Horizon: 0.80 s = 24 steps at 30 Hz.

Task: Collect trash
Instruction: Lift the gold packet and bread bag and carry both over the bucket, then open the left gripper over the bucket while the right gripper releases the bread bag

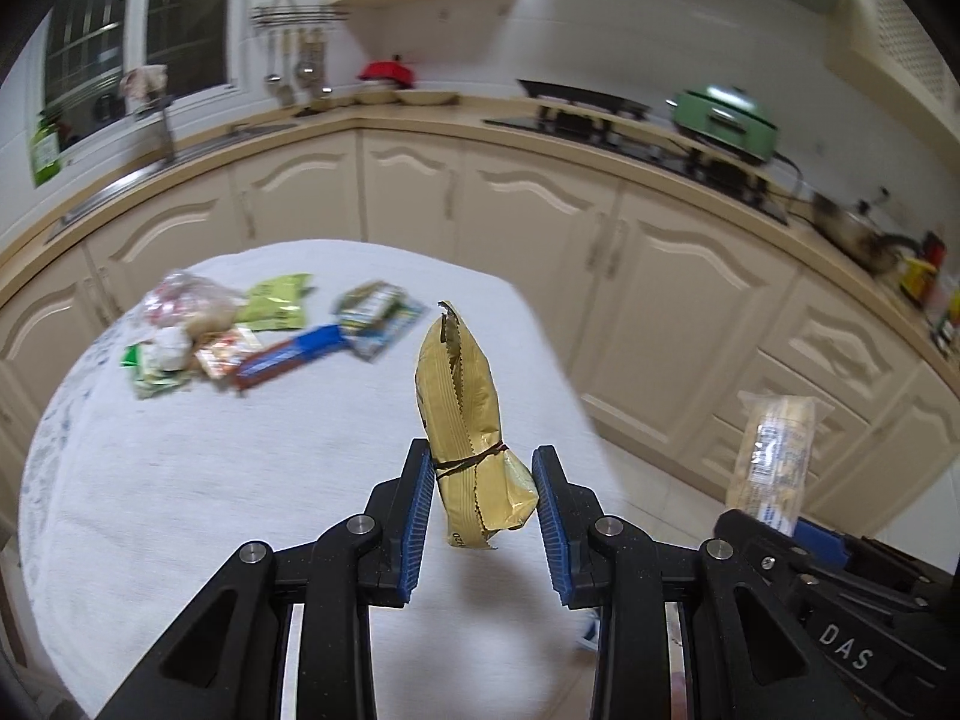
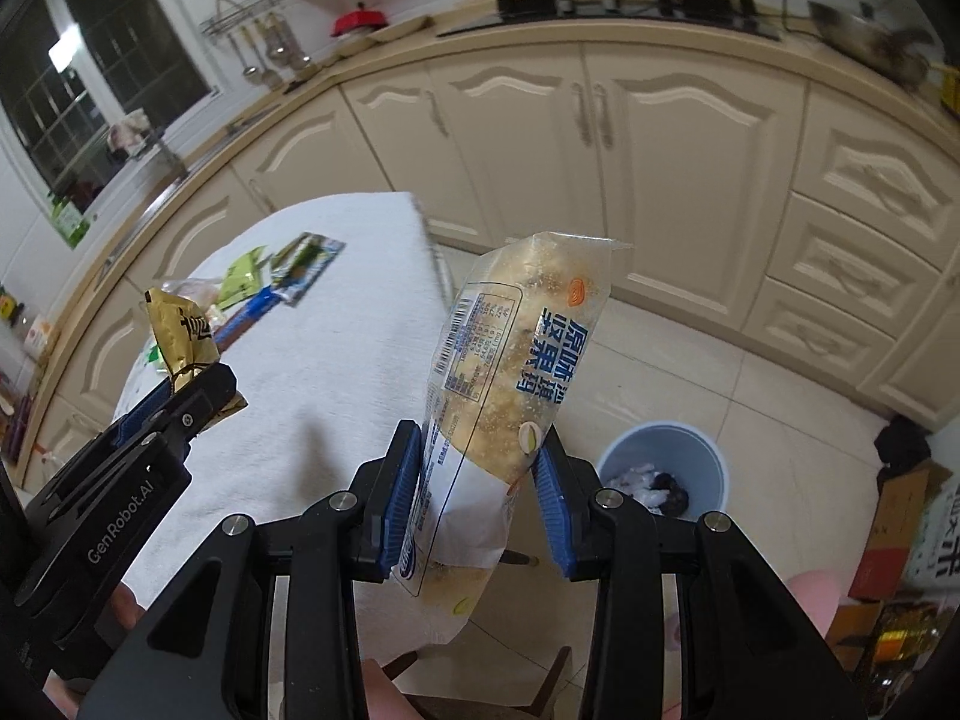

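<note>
We see the left gripper [image 1: 483, 516] clenched on a gold wrapper [image 1: 459, 402], its blue pads [image 1: 420, 522] set narrowly apart with the crumpled lower part of the packet pinched between them. A dark band circles the packet just above the pads, and its torn, serrated top stands upright over the table [image 1: 240, 510]. From the right wrist view the same gold wrapper [image 2: 180, 336] pokes up out of the left gripper [image 2: 180, 396] over the table's near left part.

The right gripper [image 2: 477, 492] grips a clear snack bag [image 2: 510, 360] with blue print and a barcode panel. Its pads [image 2: 399, 498] press the bag's lower half, and the bag leans up and to the right, past the table's right edge and above the tiled floor. In the left wrist view this bag [image 1: 774, 450] rises from the right gripper [image 1: 798, 540] at the right, beyond the table's edge.

On the white cloth, near the far left edge of the table, a heap of wrappers [image 1: 264, 330] lies: green packets, a blue bar wrapper, a clear bag and some crumpled pieces, touching or overlapping one another.

A light blue bin [image 2: 666, 468] stands on the floor just right of the right gripper in its own view, off the table. Inside we make out white crumpled material and something dark; what exactly they are we cannot tell.
</note>
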{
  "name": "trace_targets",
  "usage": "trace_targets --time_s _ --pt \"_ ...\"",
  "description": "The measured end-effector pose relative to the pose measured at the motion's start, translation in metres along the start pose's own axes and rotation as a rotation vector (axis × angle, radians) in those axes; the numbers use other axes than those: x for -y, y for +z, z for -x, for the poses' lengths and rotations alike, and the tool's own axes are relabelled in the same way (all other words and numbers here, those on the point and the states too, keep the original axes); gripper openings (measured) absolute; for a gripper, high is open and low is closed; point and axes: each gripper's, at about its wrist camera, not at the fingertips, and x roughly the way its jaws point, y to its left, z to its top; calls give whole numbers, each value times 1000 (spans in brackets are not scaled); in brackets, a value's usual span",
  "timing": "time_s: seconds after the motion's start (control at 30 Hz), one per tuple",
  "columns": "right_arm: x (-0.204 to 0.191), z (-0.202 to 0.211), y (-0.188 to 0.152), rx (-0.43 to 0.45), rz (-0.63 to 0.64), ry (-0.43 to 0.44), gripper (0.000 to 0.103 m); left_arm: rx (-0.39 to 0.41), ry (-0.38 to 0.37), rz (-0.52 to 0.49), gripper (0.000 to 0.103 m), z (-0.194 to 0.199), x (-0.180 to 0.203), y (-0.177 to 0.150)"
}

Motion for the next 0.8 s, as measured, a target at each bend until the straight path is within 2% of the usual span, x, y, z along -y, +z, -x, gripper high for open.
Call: trace_targets --time_s 0.37,0.47,0.6,0.8 --pt "86 4 -13 -18 -141 -92 38 -95 -81 -116 30 -55 70 3" --pt "111 3 -15 -24 -187 -111 38 -122 -85 -148 30 -77 90 5" --pt "143 1 -16 -38 -240 -145 38 -181 -134 -192 30 -112 116 9" --pt "185 -5 -19 -64 -309 -183 38 -236 -130 -270 30 -167 156 16"
